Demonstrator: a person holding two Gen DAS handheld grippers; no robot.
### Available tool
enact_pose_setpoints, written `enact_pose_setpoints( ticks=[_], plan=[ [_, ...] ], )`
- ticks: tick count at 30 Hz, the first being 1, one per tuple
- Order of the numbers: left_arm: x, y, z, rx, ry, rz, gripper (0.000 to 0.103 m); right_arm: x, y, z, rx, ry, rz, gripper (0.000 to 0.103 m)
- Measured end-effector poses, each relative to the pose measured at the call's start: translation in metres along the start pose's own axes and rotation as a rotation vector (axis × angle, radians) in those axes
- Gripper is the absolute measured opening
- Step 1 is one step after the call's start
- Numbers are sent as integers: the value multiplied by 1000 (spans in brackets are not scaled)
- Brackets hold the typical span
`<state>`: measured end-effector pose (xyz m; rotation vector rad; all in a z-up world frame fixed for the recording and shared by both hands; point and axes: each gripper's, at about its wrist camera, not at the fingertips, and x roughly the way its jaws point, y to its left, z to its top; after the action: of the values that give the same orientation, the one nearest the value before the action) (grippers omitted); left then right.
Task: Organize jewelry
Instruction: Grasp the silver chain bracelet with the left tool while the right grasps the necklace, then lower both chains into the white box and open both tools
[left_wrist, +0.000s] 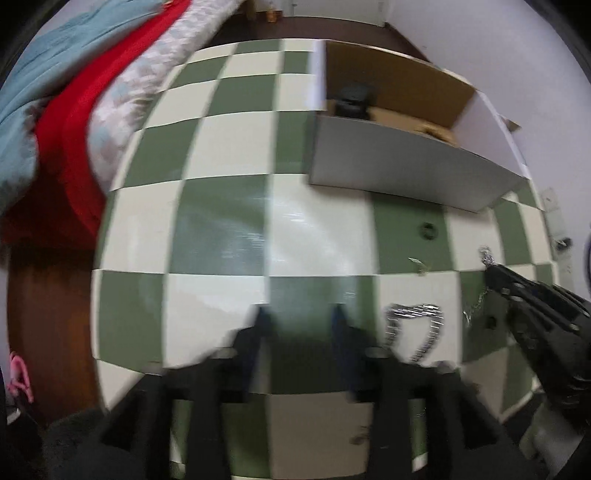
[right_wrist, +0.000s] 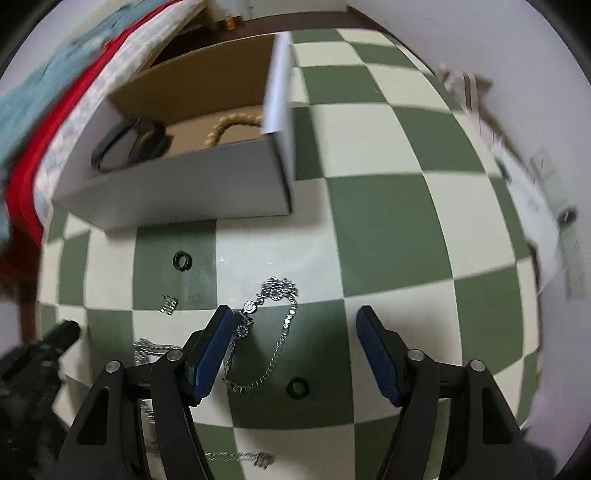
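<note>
Two grippers are seen above a green-and-cream checked table (right_wrist: 384, 221). The right gripper (right_wrist: 295, 317) is held with its jaws wide apart and nothing between the pads; the left gripper (left_wrist: 301, 314) is blurred, but its jaws are also seen parted, over a bare green square, with nothing held.

One open box (right_wrist: 177, 195), grey outside and brown inside, is set on the far part of the table. Inside it, one black band (right_wrist: 129, 144) and one tan rope-like loop (right_wrist: 236, 123) are made out.

On the table, loose pieces are counted as follows. One silver bracelet (right_wrist: 277, 317) with a flower-shaped cluster is laid just ahead of the right gripper, its chain running back between the fingers, close beside the left-side finger (right_wrist: 210, 354); whether they touch cannot be told. Two dark rings are seen: one ring (right_wrist: 182, 260) near the box front, and a second ring (right_wrist: 297, 387) just beside the bracelet's chain end. One small gold-coloured clip (right_wrist: 168, 304) is placed between the first ring and the left gripper. One silver chain (left_wrist: 413, 328) is lying in a loop just right of the left gripper. One further thin chain (right_wrist: 243, 457) is glimpsed at the table's near edge, under the right gripper.

Beside the table, one heap of bedding (left_wrist: 74, 92) in blue, red and white is visible.
</note>
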<state>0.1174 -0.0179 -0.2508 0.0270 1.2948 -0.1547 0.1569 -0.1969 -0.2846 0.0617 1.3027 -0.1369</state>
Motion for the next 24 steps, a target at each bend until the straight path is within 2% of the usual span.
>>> enact_pose_setpoints(
  ticks=[1, 2, 5, 7, 8, 9, 10, 11, 12, 15, 19, 24],
  plan=[
    [0, -6, 0, 15, -2, -10, 55, -3, 4, -1, -26, -20, 8, 25],
    [1, -14, -1, 39, 2, -16, 55, -3, 7, -3, -50, -17, -24, 7],
    [9, -39, -5, 108, 21, -5, 55, -5, 1, -6, -38, -8, -17, 5],
    [20, -52, -7, 158, 40, 34, 58, -6, -9, -8, -18, -2, -18, 4],
    [18, -55, -7, 168, 3, 40, 55, -6, -17, -10, 3, 2, -15, 4],
    [19, -59, -7, 184, -3, 53, 55, -8, -22, -11, 14, 4, -15, 4],
    [19, -64, -8, 204, -19, 60, 50, -9, -28, -12, 24, 5, -16, 4],
    [19, -68, -9, 216, -26, 44, 23, -10, -33, -13, 37, 6, -14, 4],
    [19, -73, -11, 225, -26, 22, 3, -11, -39, -15, 48, 8, -11, 4],
    [17, -82, -16, 255, -25, 50, 2, -13, -53, -21, 77, 7, 2, 4],
    [6, -75, -17, 201, -29, 14, 2, -21, -63, -24, 114, -4, 40, 4],
    [-28, -56, -7, 143, -77, -37, 2, -43, -71, -21, 156, -41, 112, 4]
  ],
)
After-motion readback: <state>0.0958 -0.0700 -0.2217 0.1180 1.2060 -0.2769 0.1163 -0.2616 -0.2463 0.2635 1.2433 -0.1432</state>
